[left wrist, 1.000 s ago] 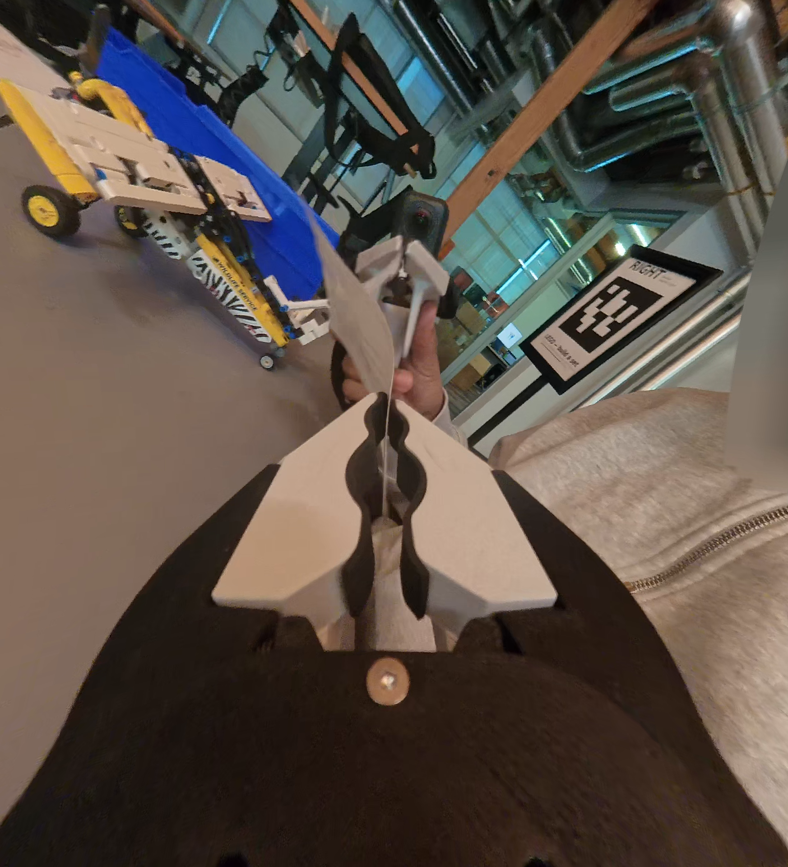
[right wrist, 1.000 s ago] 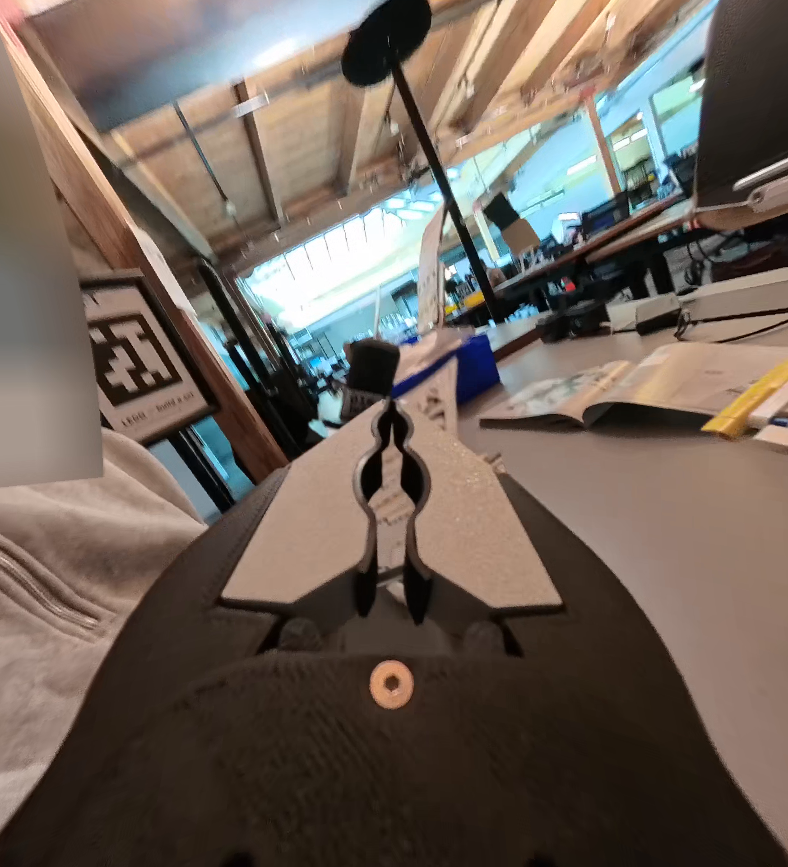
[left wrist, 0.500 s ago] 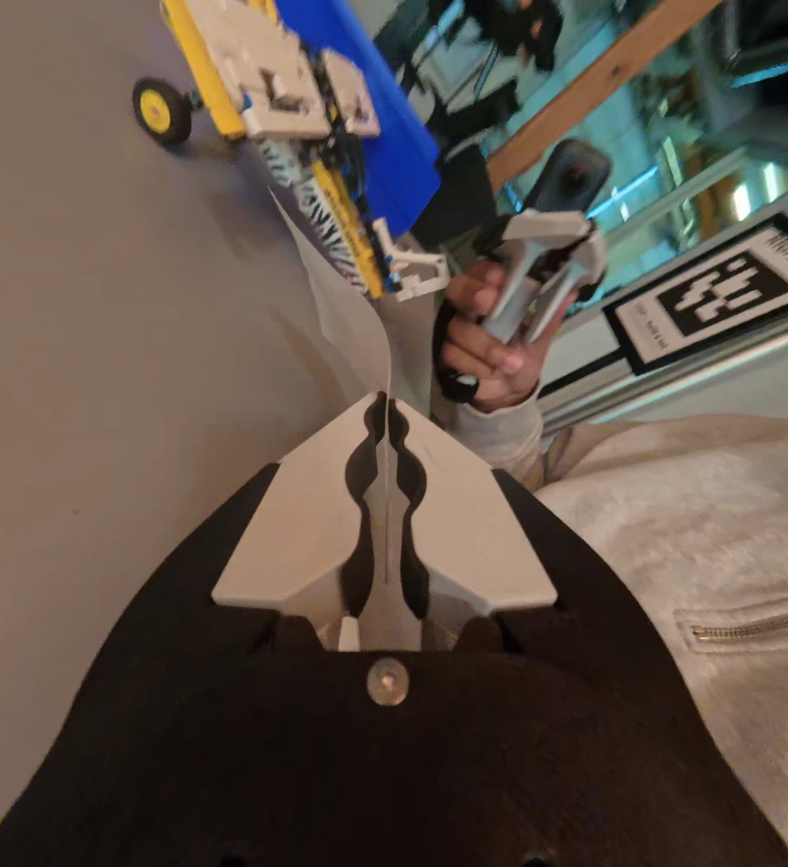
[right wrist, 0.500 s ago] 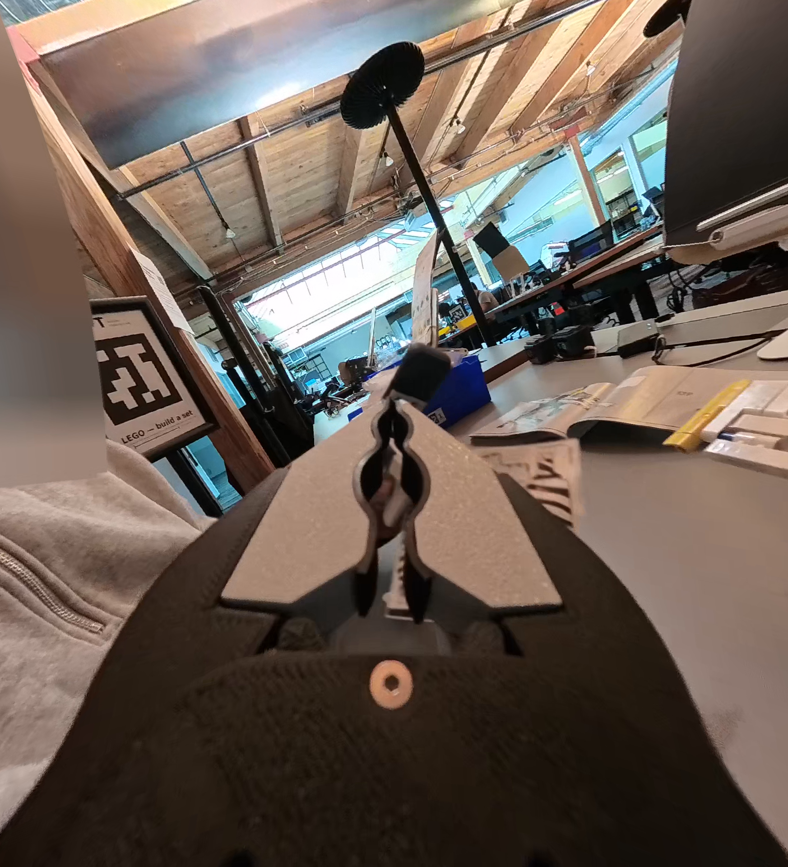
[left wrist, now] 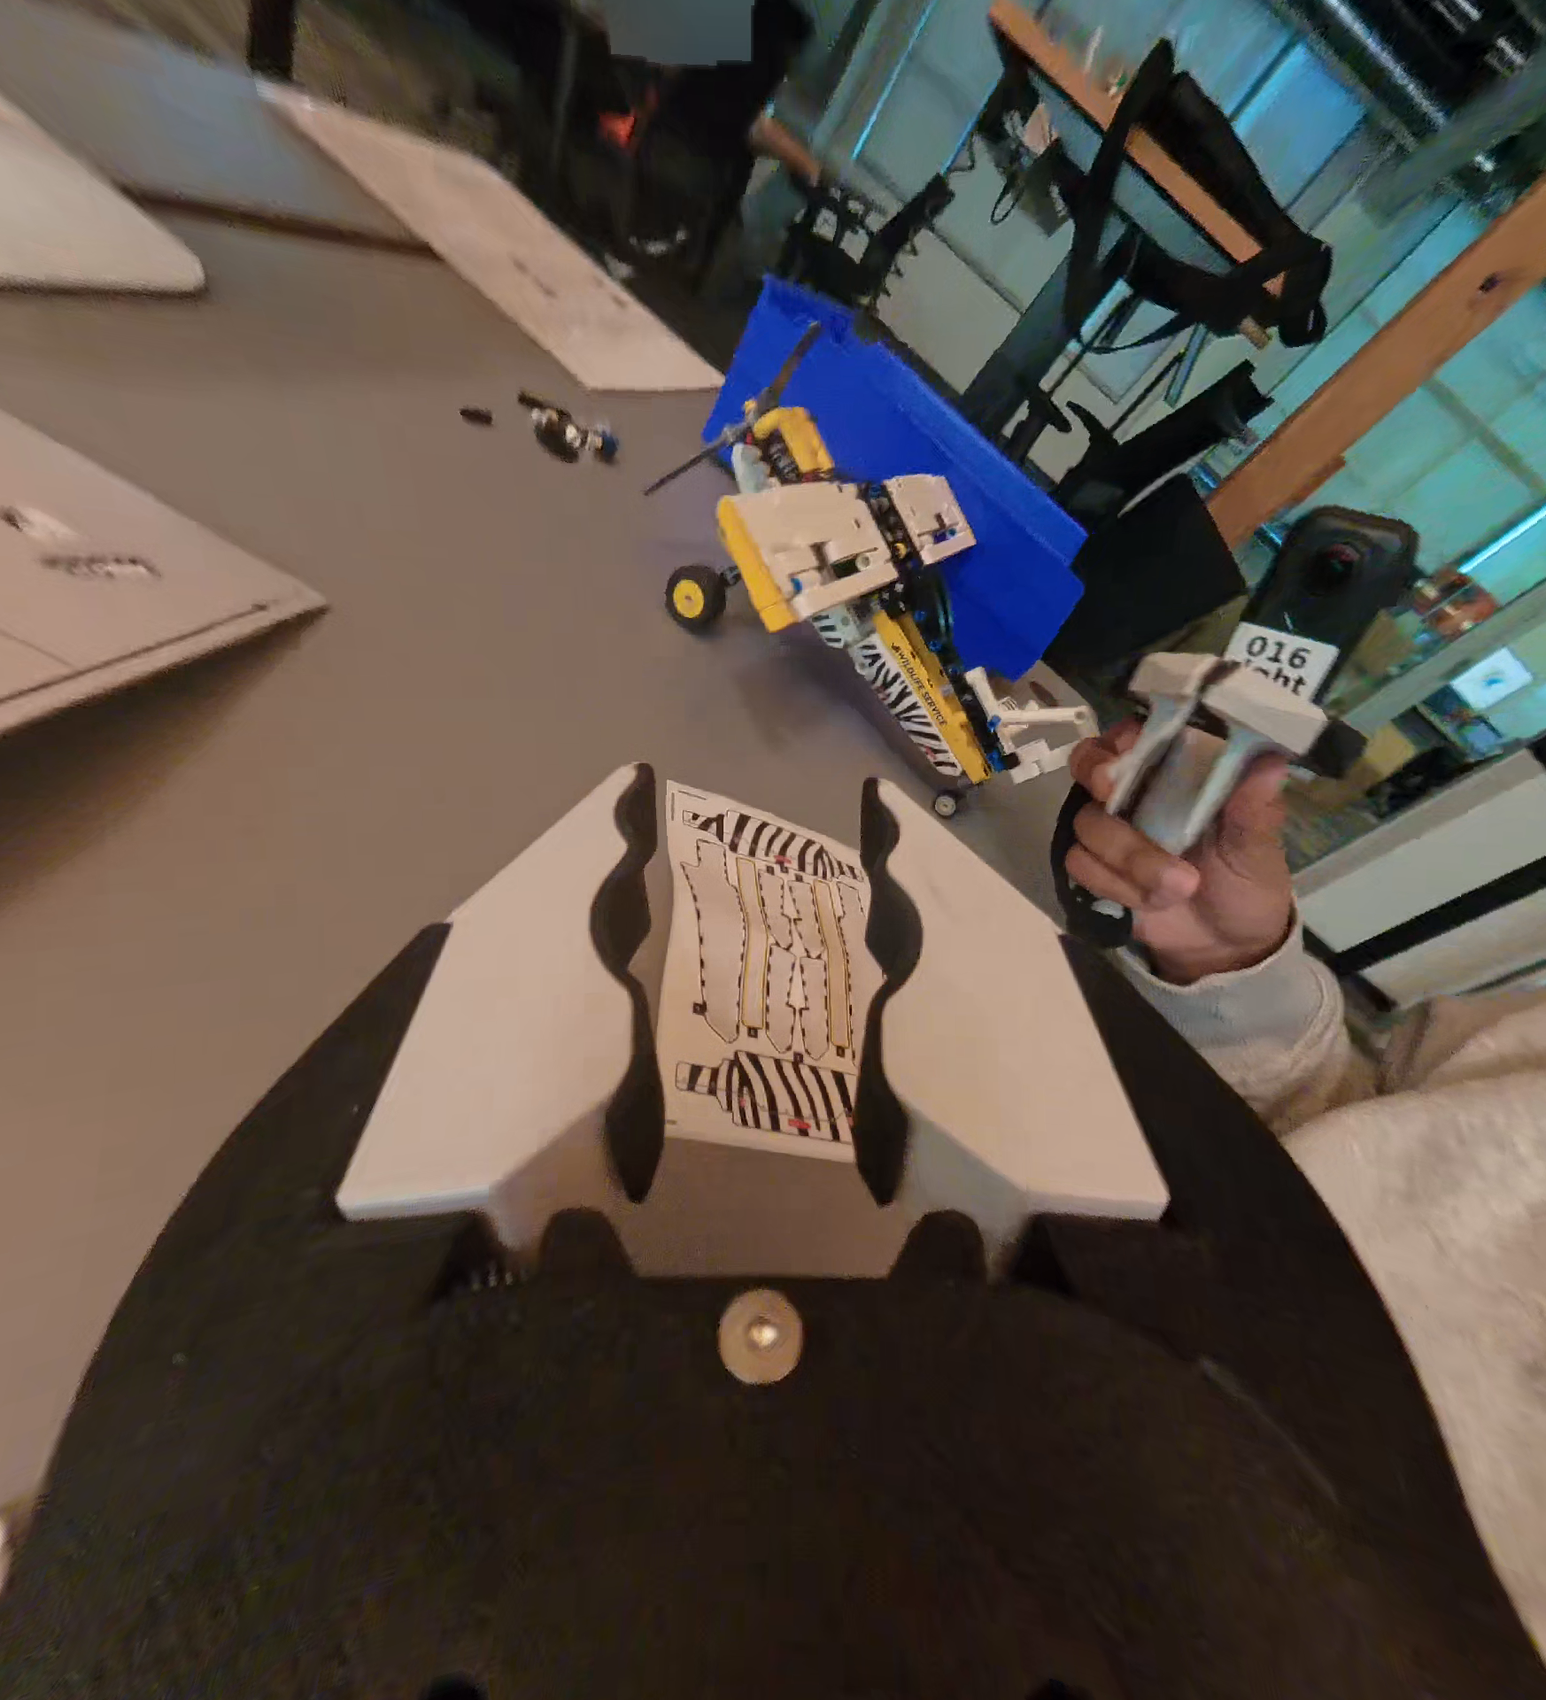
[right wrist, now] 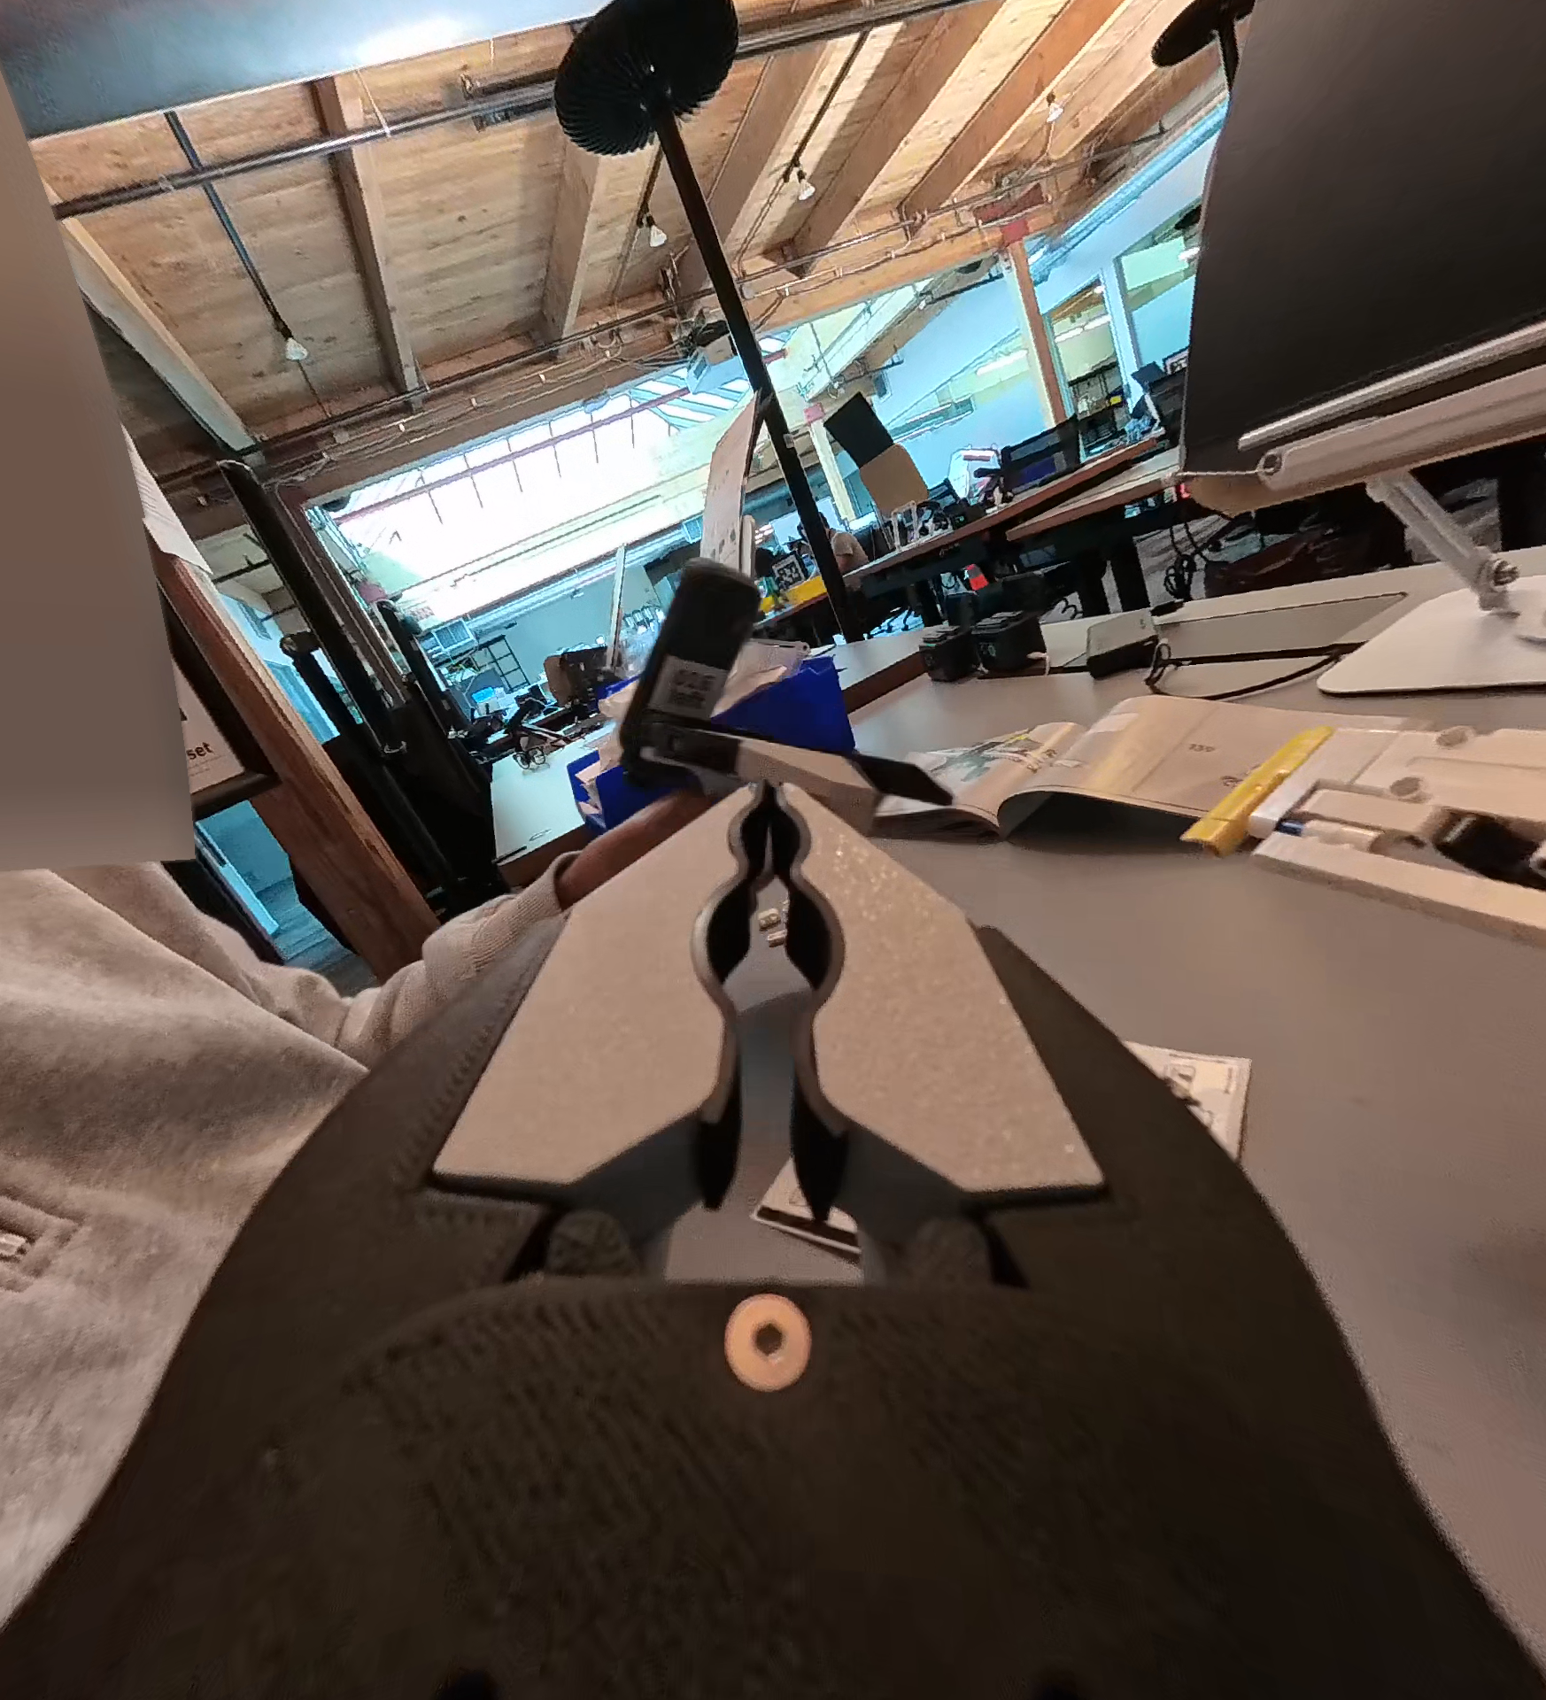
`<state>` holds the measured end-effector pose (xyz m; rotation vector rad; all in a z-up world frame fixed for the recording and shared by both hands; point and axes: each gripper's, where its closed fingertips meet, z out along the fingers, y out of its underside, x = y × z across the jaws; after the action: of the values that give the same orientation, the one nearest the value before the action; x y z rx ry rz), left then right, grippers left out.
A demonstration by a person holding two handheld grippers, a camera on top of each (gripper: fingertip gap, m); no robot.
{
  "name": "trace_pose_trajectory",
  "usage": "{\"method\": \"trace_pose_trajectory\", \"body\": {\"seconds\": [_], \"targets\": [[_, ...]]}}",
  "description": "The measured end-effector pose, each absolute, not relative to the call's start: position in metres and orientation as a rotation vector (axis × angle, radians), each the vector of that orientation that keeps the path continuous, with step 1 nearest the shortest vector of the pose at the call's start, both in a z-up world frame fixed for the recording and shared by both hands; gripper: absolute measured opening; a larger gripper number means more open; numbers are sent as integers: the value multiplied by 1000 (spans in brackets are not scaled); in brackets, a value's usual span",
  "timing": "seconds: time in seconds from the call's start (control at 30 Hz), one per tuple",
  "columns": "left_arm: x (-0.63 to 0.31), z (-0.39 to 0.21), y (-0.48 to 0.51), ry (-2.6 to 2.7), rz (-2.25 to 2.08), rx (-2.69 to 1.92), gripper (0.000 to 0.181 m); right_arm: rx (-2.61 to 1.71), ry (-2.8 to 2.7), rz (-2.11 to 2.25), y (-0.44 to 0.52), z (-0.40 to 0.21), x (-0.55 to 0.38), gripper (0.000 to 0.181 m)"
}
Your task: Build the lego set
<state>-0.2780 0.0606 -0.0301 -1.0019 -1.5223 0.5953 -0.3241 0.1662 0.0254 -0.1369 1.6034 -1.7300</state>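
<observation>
A sticker sheet [left wrist: 765, 966] with zebra stripes lies flat on the grey table [left wrist: 383, 736], between the fingers of my open left gripper [left wrist: 751, 791]. The yellow and white lego plane [left wrist: 843, 580] stands beyond it, in front of a blue bin [left wrist: 926, 478]. My right gripper [right wrist: 769, 805] is shut, raised over the table edge; I see nothing between its tips. It also shows in the left wrist view [left wrist: 1211, 727], in a hand to the right of the plane. Part of the sheet [right wrist: 1197, 1095] shows under my right gripper. The plane's wing [right wrist: 1413, 809] lies to its right.
An open instruction booklet [right wrist: 1082, 763] lies behind the plane. Flat white boards [left wrist: 79, 589] lie on the left of the table. Small loose pieces [left wrist: 567, 432] lie at the back. A monitor stand [right wrist: 1468, 644] is at the far right. A grey sweatshirt [left wrist: 1468, 1334] is close by. Left tips and right tips are each some 15 centimeters from the plane's wing [right wrist: 1413, 809]. Look for it in the left wrist view [left wrist: 805, 551] too.
My left gripper has opened and let go of the sticker sheet, which now lies flat on the table. The left view has swung down toward the table. My right gripper stays shut.
</observation>
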Motion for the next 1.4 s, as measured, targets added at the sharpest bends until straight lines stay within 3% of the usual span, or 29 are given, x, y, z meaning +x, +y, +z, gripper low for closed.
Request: {"method": "trace_pose_trajectory", "body": {"seconds": [0.5,0.73,1.0,1.4], "targets": [[-197,-31,98,-1443,751,-1144,27,-186,1662,-1706,146,13,-290,0],[-178,-55,125,-1535,758,-1297,35,-199,1651,-1695,143,15,-277,0],[-181,-89,146,-1638,826,-1523,64,-238,1678,-1734,144,16,-270,0],[-181,-119,166,-1699,780,-1607,63,-235,1536,-1747,146,1,-267,0]]}}
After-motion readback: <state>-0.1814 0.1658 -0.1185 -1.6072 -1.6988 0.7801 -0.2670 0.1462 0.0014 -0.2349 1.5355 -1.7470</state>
